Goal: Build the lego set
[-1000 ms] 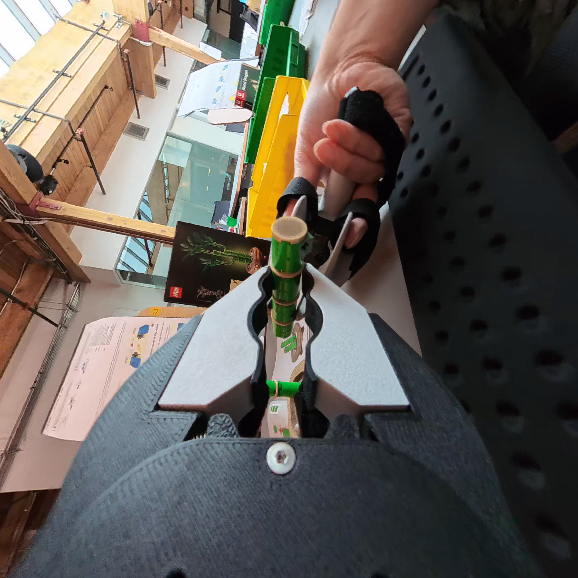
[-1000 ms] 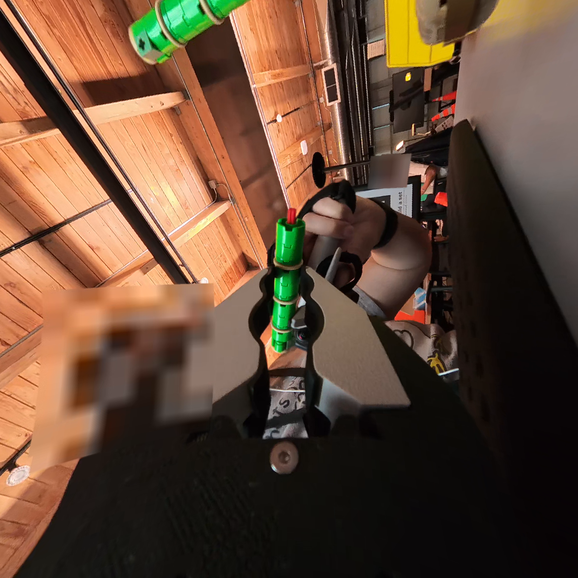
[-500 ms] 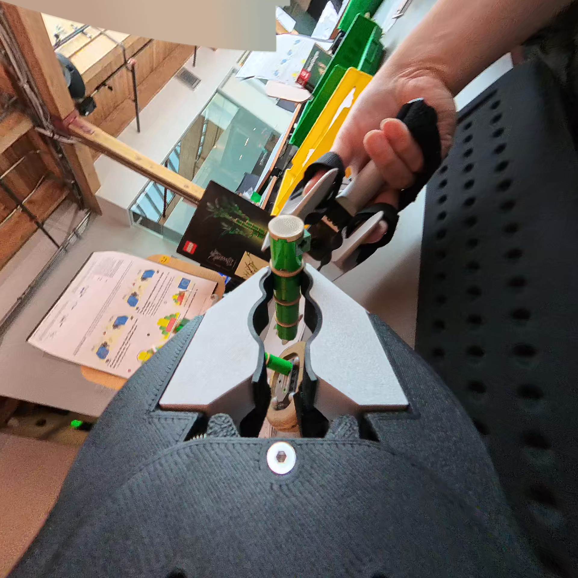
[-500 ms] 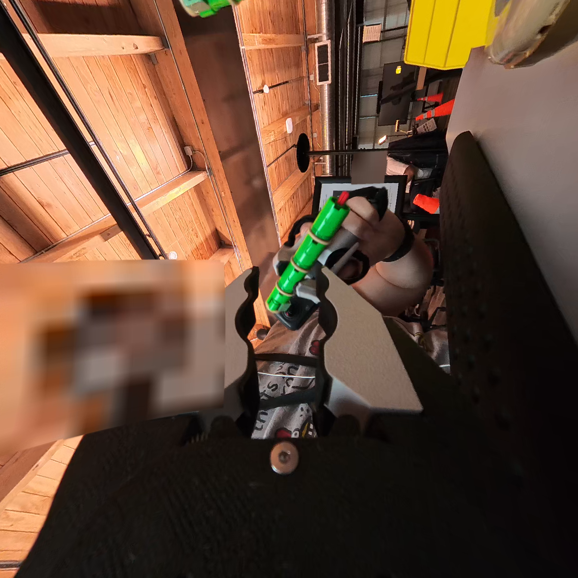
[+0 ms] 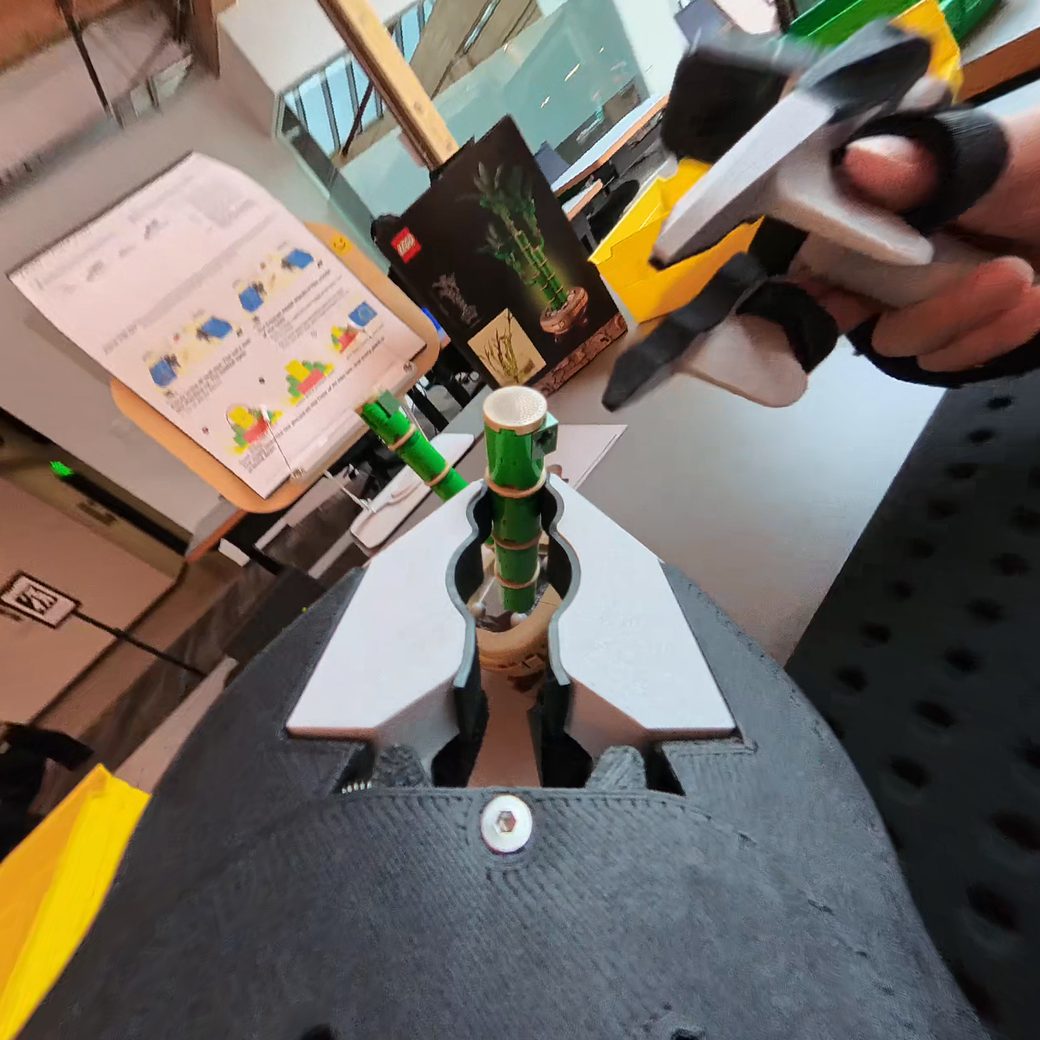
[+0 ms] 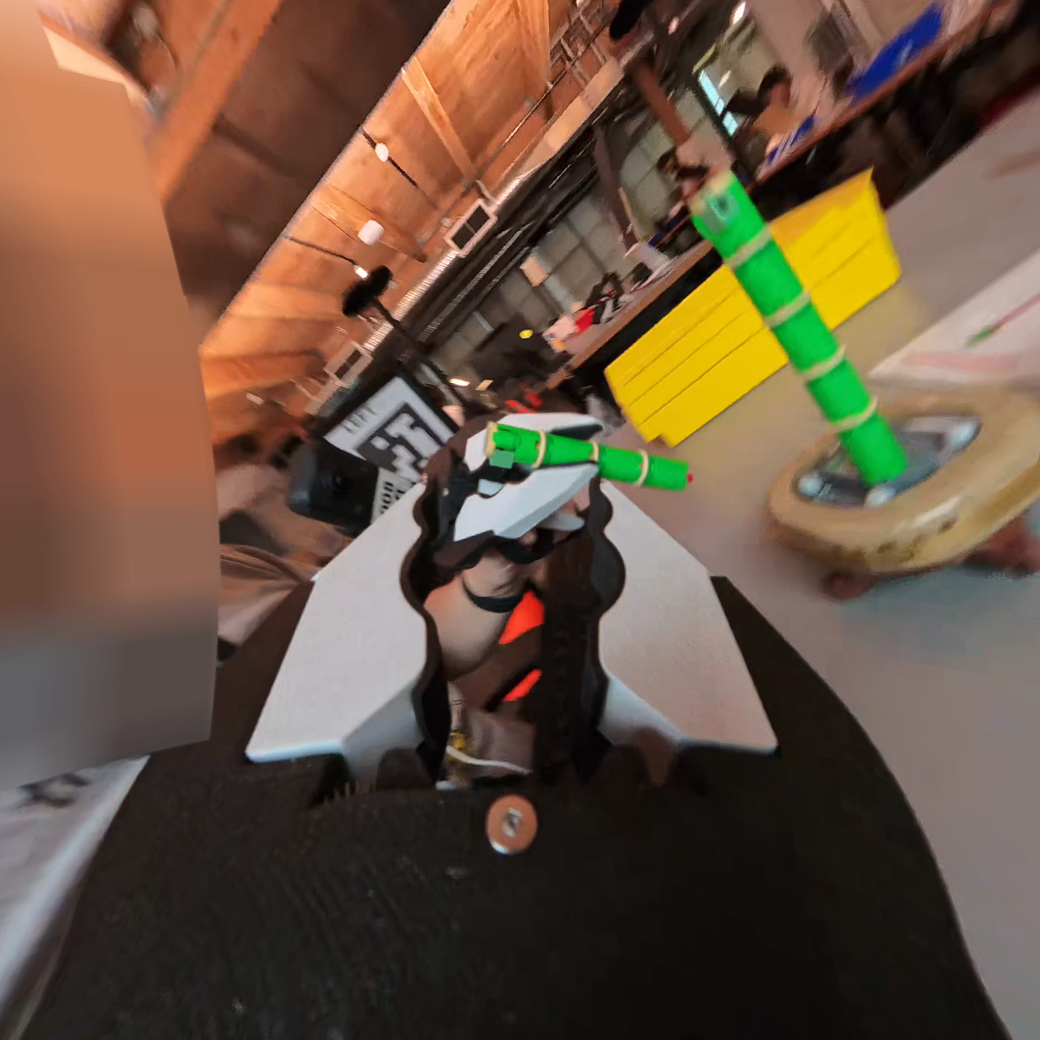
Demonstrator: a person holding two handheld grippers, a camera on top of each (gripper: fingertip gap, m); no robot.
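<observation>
Now mid-assembly: the left gripper (image 5: 513, 506) has its fingers clamped on a short green stalk (image 5: 515, 506) with a tan cap, held above the round tan pot base (image 6: 878, 506) on the bench (image 5: 731, 506). A taller stalk (image 6: 799, 337) already stands tilted in that base. The right gripper (image 6: 509, 489) is spread open and empty, well clear. Next move, likely: lower the red-tipped end of the short stalk into a free socket, aligned straight.
</observation>
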